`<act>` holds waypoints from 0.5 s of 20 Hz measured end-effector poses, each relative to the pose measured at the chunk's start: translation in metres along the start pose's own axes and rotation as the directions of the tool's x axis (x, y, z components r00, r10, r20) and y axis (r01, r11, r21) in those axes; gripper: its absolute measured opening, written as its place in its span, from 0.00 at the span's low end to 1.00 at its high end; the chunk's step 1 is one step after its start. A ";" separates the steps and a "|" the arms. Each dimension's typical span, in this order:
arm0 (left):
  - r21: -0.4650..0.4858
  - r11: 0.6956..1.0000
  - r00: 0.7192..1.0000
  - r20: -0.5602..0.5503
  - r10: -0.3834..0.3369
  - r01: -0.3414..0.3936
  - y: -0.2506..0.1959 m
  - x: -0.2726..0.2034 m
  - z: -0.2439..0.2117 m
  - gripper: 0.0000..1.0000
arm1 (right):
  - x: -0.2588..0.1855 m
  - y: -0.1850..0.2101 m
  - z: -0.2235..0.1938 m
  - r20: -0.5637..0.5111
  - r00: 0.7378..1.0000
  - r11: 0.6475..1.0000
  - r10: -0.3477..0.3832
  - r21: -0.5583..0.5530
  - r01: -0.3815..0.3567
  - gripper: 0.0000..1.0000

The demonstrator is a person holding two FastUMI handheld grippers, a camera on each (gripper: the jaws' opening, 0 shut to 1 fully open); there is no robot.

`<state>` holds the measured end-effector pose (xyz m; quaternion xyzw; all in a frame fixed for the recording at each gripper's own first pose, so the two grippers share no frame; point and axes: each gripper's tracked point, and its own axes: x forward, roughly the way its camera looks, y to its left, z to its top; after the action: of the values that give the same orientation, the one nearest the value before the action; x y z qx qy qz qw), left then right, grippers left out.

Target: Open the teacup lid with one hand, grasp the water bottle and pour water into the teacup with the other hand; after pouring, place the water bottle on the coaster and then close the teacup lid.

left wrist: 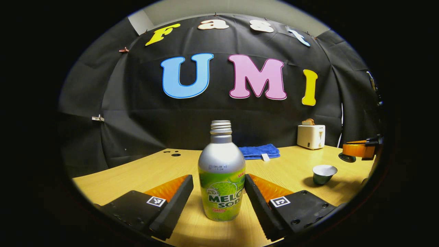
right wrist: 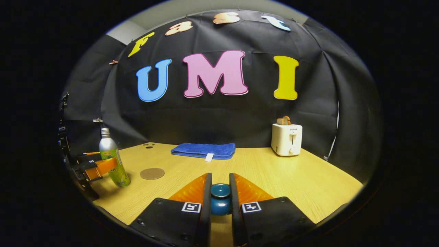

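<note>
I am bracketing the melon soda bottle (left wrist: 221,178) at frame centre with my wide left claw (left wrist: 218,195); squeezing low and level. My right claw (right wrist: 220,199) is gripping the teacup lid (right wrist: 220,198).

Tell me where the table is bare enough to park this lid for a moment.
Bare wood lies right of the right gripper, between the blue towel and toaster. The left is crowded: coaster, bottle and left gripper around it. In the left gripper view, wood between towel and teacup is free.
</note>
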<state>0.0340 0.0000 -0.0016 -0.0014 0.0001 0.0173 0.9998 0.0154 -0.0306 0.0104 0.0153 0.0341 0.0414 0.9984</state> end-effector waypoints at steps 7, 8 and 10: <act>0.001 1.000 1.000 0.003 -0.022 0.022 -0.005 0.025 0.000 0.95 | 0.002 -0.004 -0.017 -0.016 1.000 0.999 0.009 0.035 -0.009 0.28; 0.001 1.000 1.000 0.005 -0.019 0.019 -0.004 0.025 0.001 0.94 | 0.005 -0.003 -0.017 -0.001 1.000 0.999 0.013 0.033 -0.013 0.28; 0.001 1.000 1.000 0.002 -0.015 0.015 -0.004 0.030 0.001 0.94 | 0.003 -0.006 -0.012 0.021 1.000 1.000 0.005 0.025 -0.006 0.28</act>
<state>0.0638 -0.0031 -0.0002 -0.0006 -0.0009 0.0098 1.0000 0.0179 -0.0360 -0.0016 0.0283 0.0240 0.0434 0.9984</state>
